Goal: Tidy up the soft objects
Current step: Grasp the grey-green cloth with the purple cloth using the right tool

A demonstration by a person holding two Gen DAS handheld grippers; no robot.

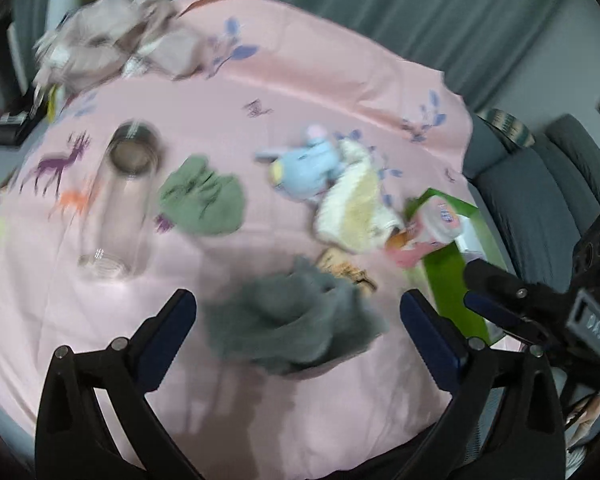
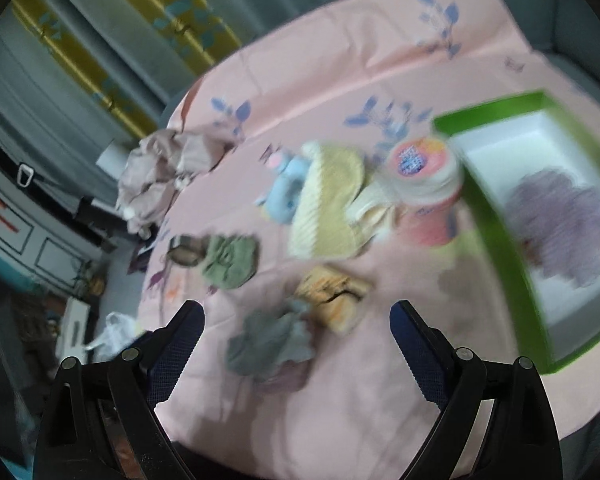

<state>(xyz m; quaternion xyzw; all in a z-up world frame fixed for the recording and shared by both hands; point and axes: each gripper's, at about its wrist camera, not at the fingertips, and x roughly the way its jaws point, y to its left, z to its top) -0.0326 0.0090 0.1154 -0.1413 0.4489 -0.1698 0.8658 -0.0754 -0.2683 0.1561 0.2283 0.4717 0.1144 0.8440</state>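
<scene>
A crumpled grey cloth (image 1: pixel 296 320) lies on the pink tablecloth (image 1: pixel 300 80), in the gap of my open left gripper (image 1: pixel 300 312) without touching its pads. My right gripper (image 2: pixel 298 320) is open too, above the same grey cloth (image 2: pixel 272 344). Farther out lie a green cloth (image 1: pixel 204 200), a blue plush toy (image 1: pixel 304 164) and a cream-yellow knit (image 1: pixel 352 204). A small orange patterned soft piece (image 2: pixel 336 296) sits just beyond the grey cloth. A purple fuzzy thing (image 2: pixel 560 224) lies inside the green box (image 2: pixel 496 240) on the right. Both views are blurred.
A clear glass bottle (image 1: pixel 120 200) lies on its side at the left. A pink round container (image 2: pixel 424 184) stands by the box's near corner. A beige heap of cloth (image 1: pixel 112 44) sits at the far left edge. A grey sofa (image 1: pixel 540 184) borders the table on the right.
</scene>
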